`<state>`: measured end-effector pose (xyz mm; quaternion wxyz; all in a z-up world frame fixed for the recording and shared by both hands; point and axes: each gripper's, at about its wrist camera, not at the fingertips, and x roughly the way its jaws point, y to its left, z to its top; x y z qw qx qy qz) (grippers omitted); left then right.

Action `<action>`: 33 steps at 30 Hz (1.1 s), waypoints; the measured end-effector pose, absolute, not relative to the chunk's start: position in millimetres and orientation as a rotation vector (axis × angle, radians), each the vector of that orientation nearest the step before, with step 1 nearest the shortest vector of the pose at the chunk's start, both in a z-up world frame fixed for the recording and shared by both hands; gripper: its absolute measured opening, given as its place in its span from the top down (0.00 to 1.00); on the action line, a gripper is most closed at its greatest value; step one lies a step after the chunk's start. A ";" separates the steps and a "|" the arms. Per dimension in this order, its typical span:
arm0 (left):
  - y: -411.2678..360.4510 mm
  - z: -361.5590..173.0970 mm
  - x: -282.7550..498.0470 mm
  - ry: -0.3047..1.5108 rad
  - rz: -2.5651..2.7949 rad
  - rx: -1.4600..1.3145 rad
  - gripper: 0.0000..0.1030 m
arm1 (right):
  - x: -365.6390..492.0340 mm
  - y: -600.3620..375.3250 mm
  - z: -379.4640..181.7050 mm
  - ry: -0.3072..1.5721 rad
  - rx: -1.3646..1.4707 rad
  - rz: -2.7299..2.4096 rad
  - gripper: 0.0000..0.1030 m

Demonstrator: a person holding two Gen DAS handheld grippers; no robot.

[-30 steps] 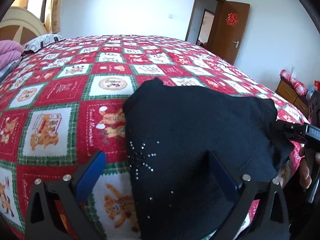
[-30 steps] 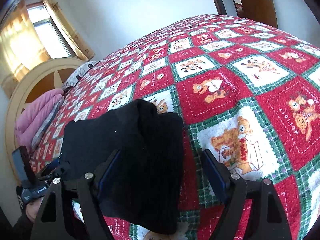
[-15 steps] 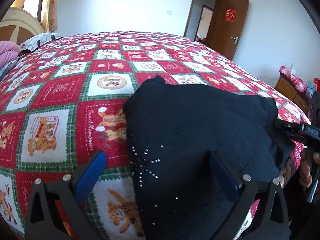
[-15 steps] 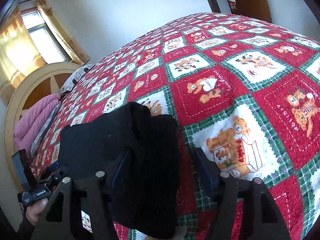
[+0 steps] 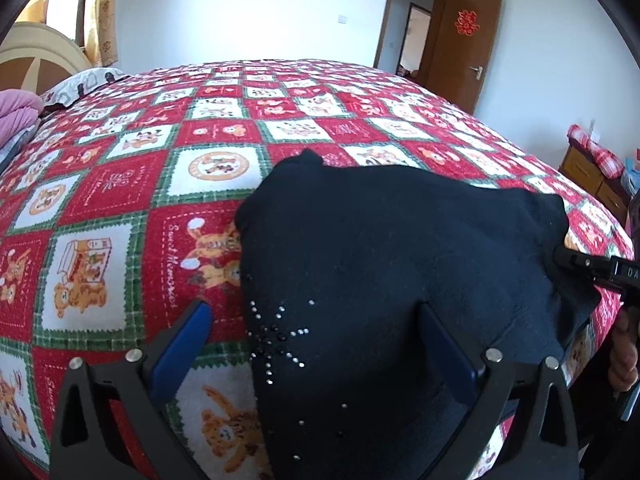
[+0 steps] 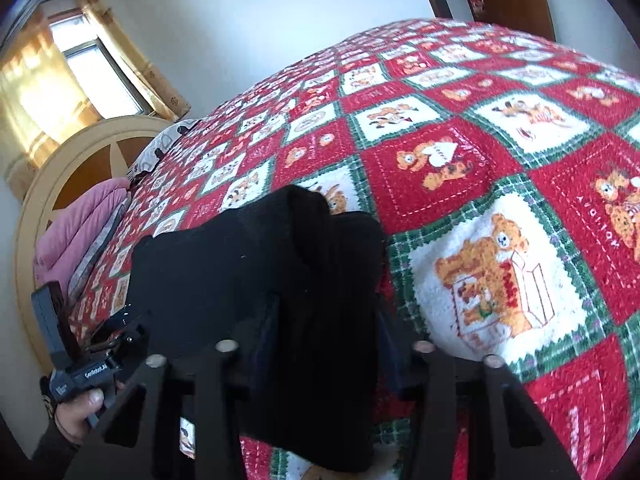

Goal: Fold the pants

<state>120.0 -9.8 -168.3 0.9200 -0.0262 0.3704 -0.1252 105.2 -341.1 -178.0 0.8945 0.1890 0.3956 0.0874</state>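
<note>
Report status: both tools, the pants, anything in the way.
Left tool open, straddling the pants' edge. Right tool shut on pants at a thick fold. Pants bunched on the quilt; nothing else near them.

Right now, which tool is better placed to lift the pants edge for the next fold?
Right: the right tool has closed around the black pants; the left tool is wide open, merely straddling them.

Black pants [image 5: 392,264] lie on the red blanket [image 5: 120,184]. The left gripper [image 5: 316,320] is wide open over them.
</note>
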 end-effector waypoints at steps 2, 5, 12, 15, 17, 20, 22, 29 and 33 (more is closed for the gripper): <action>-8.8 -168.9 117.8 0.756 -0.262 -0.061 0.00 | 100.6 -338.3 -173.3 0.803 0.382 0.188 0.69; -10.8 -168.3 115.4 0.748 -0.267 -0.056 0.05 | 104.9 -342.6 -178.8 0.824 0.405 0.193 0.69; -19.2 -163.9 110.1 0.731 -0.313 -0.059 0.27 | 106.2 -346.1 -184.2 0.828 0.437 0.188 0.67; -11.1 -167.2 114.2 0.731 -0.341 -0.120 0.20 | 108.0 -351.8 -188.5 0.836 0.487 0.199 0.67; -13.8 -167.5 114.5 0.723 -0.343 -0.109 0.19 | 109.3 -354.3 -191.0 0.842 0.504 0.207 0.66; -14.2 -166.3 113.3 0.717 -0.344 -0.111 0.29 | 109.8 -351.7 -189.4 0.847 0.484 0.210 0.66; -11.1 -162.1 111.1 0.712 -0.376 -0.131 0.51 | 107.9 -349.5 -185.9 0.839 0.472 0.219 0.70; -4.9 -154.7 102.0 0.697 -0.393 -0.173 0.81 | 97.8 -340.4 -171.3 0.786 0.407 0.222 0.74; 4.7 -147.1 97.1 0.682 -0.404 -0.204 0.88 | 88.2 -333.6 -160.2 0.743 0.374 0.233 0.75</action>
